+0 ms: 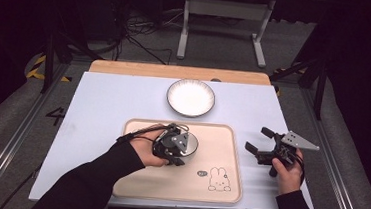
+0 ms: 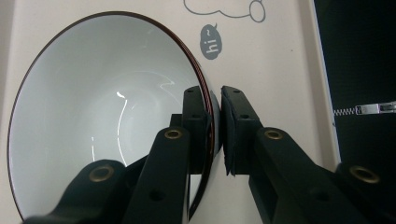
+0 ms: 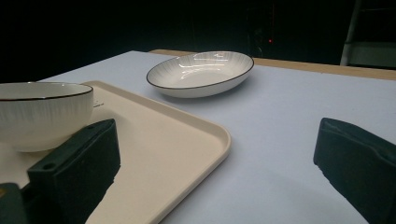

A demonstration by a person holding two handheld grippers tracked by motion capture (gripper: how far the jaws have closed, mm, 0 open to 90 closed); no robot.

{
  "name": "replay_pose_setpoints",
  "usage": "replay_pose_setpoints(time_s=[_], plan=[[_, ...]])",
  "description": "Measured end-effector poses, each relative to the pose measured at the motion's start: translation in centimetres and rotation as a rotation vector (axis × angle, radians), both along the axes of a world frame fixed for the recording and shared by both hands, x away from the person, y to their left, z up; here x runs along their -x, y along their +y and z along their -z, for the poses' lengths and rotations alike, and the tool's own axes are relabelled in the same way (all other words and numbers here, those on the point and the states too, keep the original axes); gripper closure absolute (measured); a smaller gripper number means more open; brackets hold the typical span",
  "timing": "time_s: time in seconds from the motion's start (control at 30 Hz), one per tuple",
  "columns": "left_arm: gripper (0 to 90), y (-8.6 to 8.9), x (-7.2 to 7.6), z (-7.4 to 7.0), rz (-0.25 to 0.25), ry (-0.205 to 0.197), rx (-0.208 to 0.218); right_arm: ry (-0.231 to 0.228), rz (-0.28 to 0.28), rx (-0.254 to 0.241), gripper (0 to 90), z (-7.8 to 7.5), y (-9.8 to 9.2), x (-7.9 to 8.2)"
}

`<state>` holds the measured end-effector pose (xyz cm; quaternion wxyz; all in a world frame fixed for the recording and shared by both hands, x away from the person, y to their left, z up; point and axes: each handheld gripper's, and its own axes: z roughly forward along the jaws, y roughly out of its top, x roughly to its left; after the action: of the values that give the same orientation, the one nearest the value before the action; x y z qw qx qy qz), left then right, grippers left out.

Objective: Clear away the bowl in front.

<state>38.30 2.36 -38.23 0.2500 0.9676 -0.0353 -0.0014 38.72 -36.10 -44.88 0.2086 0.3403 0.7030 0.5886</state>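
A white bowl with a dark rim point(image 1: 194, 141) point(image 2: 102, 107) point(image 3: 42, 114) stands on the beige tray point(image 1: 177, 184) point(image 3: 177, 140), in its upper middle. My left gripper point(image 1: 182, 152) point(image 2: 215, 100) is shut on the bowl's rim, one jaw inside the bowl and one outside. Over the white tabletop, just right of the tray, my right gripper point(image 1: 257, 139) point(image 3: 217, 158) is held open with nothing between its jaws, pointing toward the far left.
A shallow white ribbed plate point(image 1: 191, 97) point(image 3: 201, 72) lies on the white board point(image 1: 103, 108) beyond the tray. The tray carries a rabbit drawing point(image 1: 219, 180) and a "hi" bubble point(image 2: 211, 42). A wooden edge point(image 1: 176, 72) runs along the far side.
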Motion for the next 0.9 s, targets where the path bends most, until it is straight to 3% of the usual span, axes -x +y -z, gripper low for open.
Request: replay_pose_setpoints(time_s=[0.3, 0.43, 0.47, 0.57, 0.73, 0.8, 0.9], plan=[[81.1, -0.02, 0.04, 0.17, 0.001, 0.004, -0.006, 0.000, 0.001, 0.001, 1.1, 0.00, 0.02, 0.00], [81.6, -0.06, 0.01, 0.29, 0.001, 0.021, -0.020, 0.000, 0.000, 0.001, 1.1, -0.01, 0.03, 0.01], [81.8, -0.02, 0.16, 0.36, -0.018, 0.032, -0.017, 0.000, 0.000, 0.001, 1.1, -0.01, 0.02, 0.02], [82.0, -0.08, -0.01, 0.37, 0.007, 0.029, -0.028, 0.000, -0.001, 0.002, 1.1, -0.01, 0.04, 0.02], [82.5, -0.14, 0.17, 0.63, 0.001, 0.052, -0.043, 0.000, -0.001, 0.003, 1.1, -0.02, 0.05, 0.02], [82.5, -0.18, 0.04, 0.73, 0.027, 0.055, -0.049, 0.000, -0.001, 0.003, 1.1, -0.02, 0.04, 0.02], [82.3, -0.19, 0.18, 0.89, 0.026, 0.062, -0.057, 0.000, -0.001, 0.004, 1.1, -0.01, 0.05, 0.02]])
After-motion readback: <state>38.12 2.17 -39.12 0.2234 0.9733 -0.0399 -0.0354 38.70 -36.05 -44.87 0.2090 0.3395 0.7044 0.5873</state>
